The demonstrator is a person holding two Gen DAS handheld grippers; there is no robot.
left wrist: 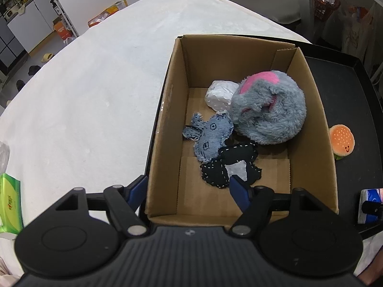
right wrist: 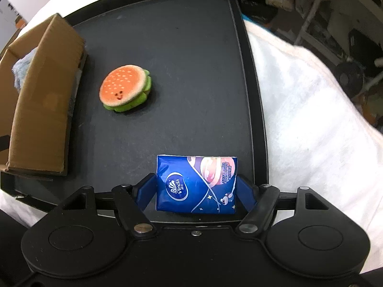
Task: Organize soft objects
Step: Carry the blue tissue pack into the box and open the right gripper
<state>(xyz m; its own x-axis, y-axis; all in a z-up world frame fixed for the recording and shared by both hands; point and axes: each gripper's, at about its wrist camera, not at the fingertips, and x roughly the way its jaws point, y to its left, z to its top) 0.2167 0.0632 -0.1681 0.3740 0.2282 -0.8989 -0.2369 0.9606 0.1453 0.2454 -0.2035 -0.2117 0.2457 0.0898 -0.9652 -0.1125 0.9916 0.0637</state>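
Between the jaws of the right gripper (right wrist: 196, 186) sits a blue Vinda tissue pack (right wrist: 196, 184), pinched on both short sides by the blue pads (right wrist: 244, 192) and held over the near part of the black tray (right wrist: 182, 47). Ahead of those jaws and to their left, a plush hamburger (right wrist: 125, 88) lies on the tray floor, well apart from the pack, just beside the outer wall of the cardboard box (right wrist: 45, 95).

The left gripper (left wrist: 189, 191) has its jaws spread wide with nothing between them: one pad hangs outside the box's left wall, the other inside over the box floor. Just ahead of that inner pad lies a black stitched fabric piece (left wrist: 229, 165). Beyond it, touching it, is a denim toy (left wrist: 210, 136), then a grey and pink plush (left wrist: 269, 107) against the right wall, with a white crumpled bag (left wrist: 221, 93) behind. Left of the box spreads the white-covered counter (left wrist: 95, 83), where a green tissue pack (left wrist: 10, 203) lies at the edge of view.
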